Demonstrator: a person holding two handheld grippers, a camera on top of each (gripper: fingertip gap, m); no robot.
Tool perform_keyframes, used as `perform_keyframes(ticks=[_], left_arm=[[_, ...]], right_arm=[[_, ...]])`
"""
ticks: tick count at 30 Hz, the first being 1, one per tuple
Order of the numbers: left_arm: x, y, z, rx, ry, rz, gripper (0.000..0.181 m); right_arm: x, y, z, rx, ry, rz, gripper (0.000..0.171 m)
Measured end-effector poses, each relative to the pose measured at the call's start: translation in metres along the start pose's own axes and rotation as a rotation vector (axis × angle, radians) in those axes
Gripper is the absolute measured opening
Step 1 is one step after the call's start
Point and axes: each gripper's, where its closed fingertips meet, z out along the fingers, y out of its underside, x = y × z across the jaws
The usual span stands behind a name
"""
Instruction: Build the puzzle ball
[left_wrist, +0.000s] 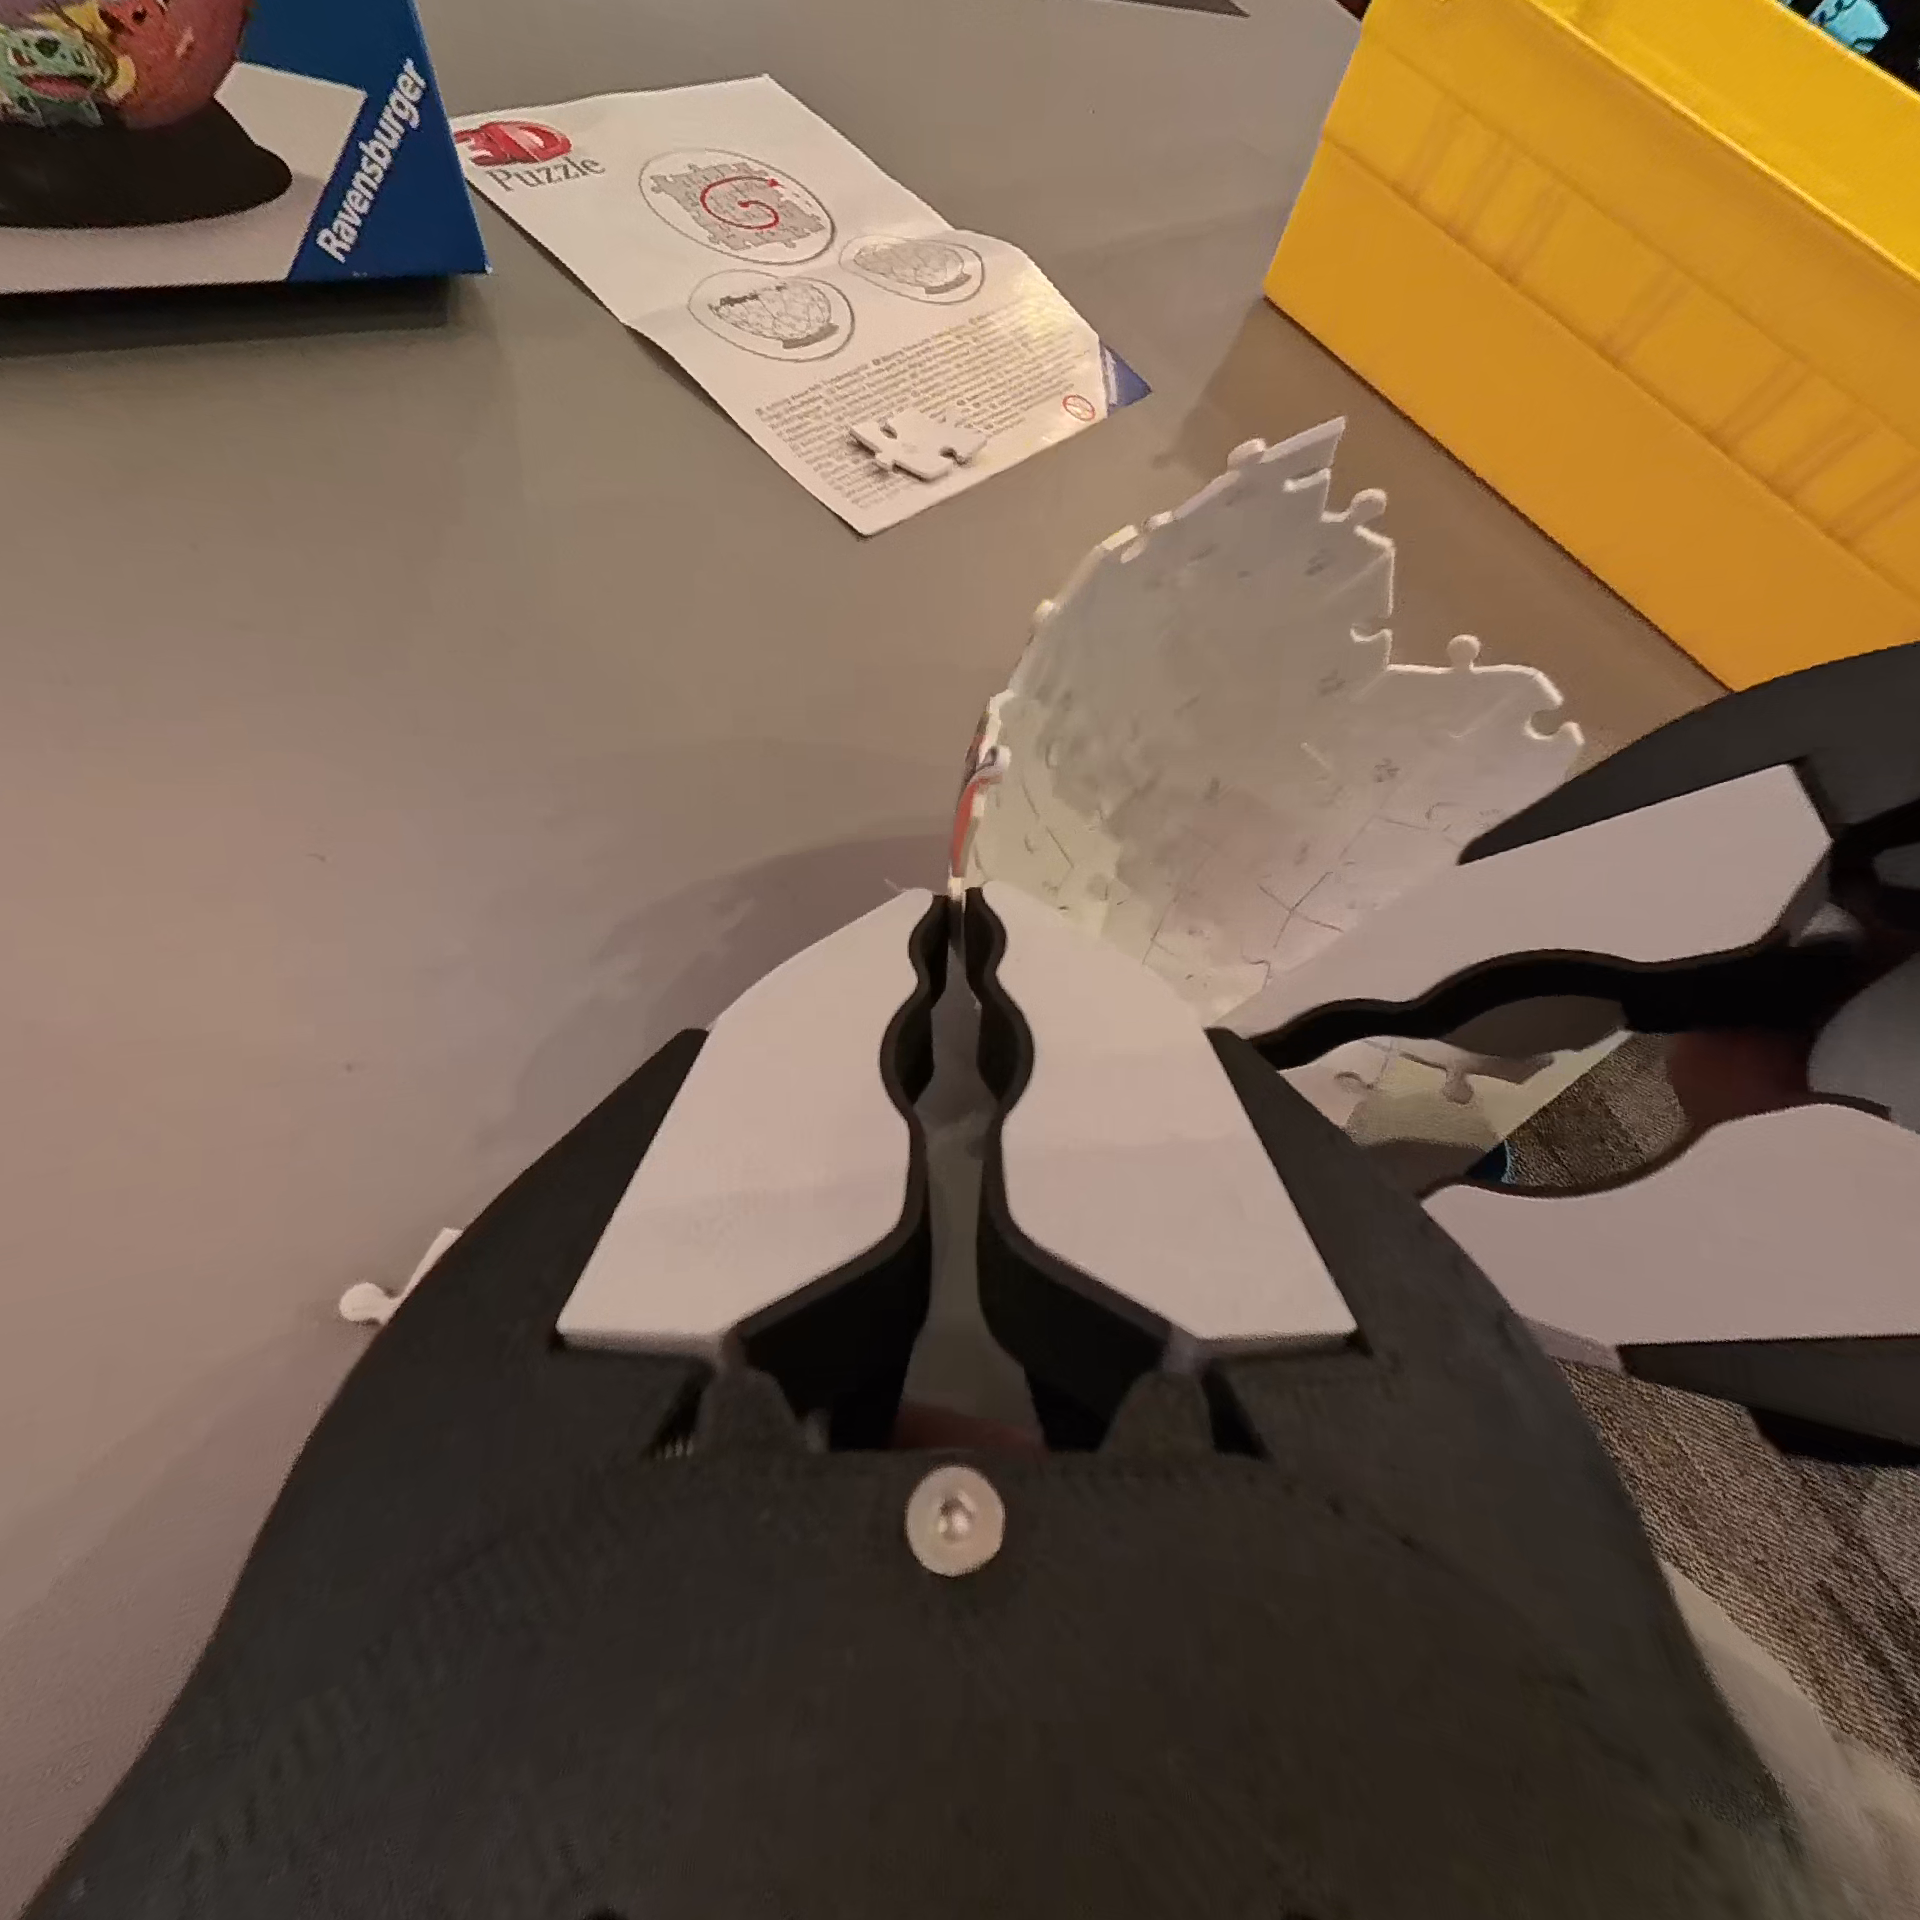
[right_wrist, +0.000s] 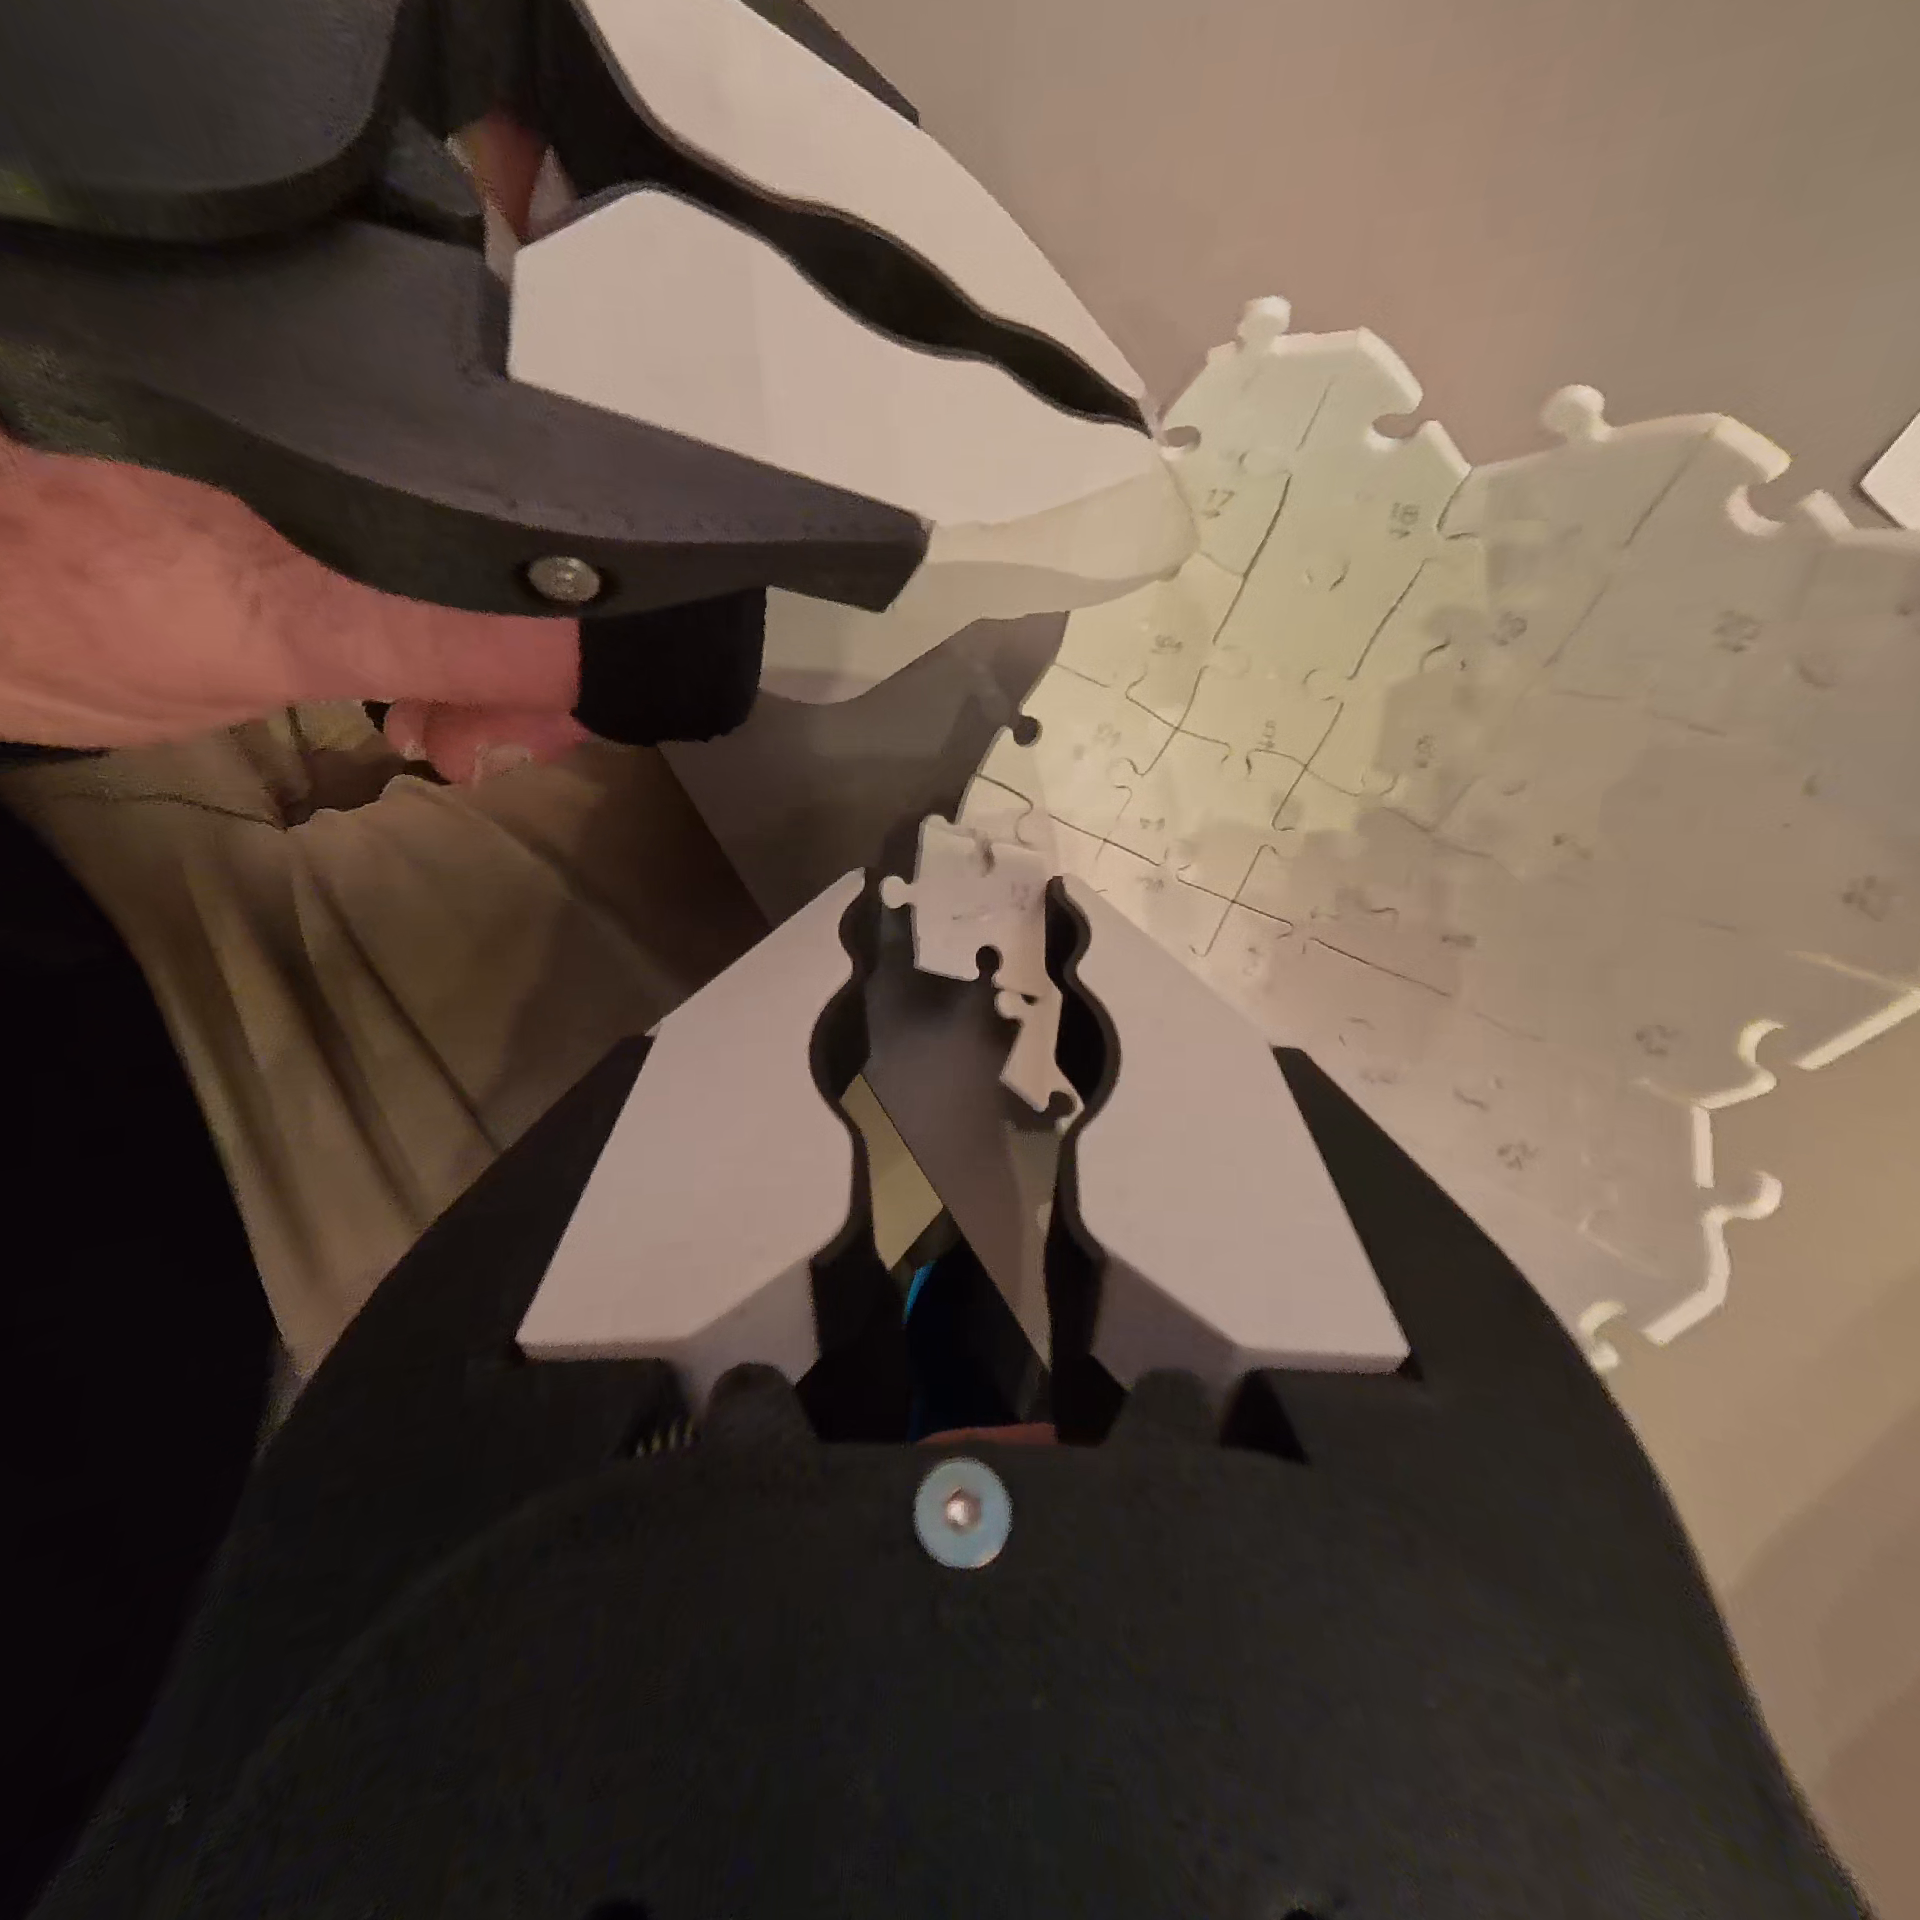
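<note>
The partly built puzzle ball (left_wrist: 1195, 769) is a curved white shell of joined pieces, held tilted up off the grey table. My left gripper (left_wrist: 956, 909) is shut on the shell's near edge. In the right wrist view the shell (right_wrist: 1455, 748) shows its numbered inner side, with the left gripper (right_wrist: 1143, 421) pinching its upper left rim. My right gripper (right_wrist: 961, 894) is shut on a loose white puzzle piece (right_wrist: 977, 914) right next to the shell's lower left edge. The right gripper also shows in the left wrist view (left_wrist: 1309, 1029), low beside the shell.
A yellow bin (left_wrist: 1621, 270) stands at the back right. An instruction sheet (left_wrist: 790, 281) with a loose white piece (left_wrist: 920, 442) on it lies behind, next to the blue puzzle box (left_wrist: 260, 145). Another white piece (left_wrist: 369, 1299) lies at the left. A hand (right_wrist: 260, 623) holds the left gripper.
</note>
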Motion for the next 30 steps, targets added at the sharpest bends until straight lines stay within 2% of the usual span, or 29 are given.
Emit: perform_keyframes(ticks=[8, 18, 23, 30], left_arm=[[-0.006, -0.012, 0.008, -0.012, 0.004, 0.009, 0.002], [-0.01, -0.013, 0.021, -0.028, 0.051, -0.019, 0.003], [-0.01, -0.016, 0.023, -0.015, 0.049, -0.019, 0.002], [-0.016, -0.024, 0.029, -0.003, 0.058, -0.013, 0.002]], right_arm=[[-0.001, -0.003, -0.002, 0.022, 0.0, -0.142, 0.03], [0.004, -0.006, 0.0, -0.02, 0.149, -0.389, 0.029], [0.001, -0.009, 0.001, -0.019, 0.168, -0.481, 0.029], [0.005, -0.012, 0.004, -0.056, 0.162, -0.519, 0.029]])
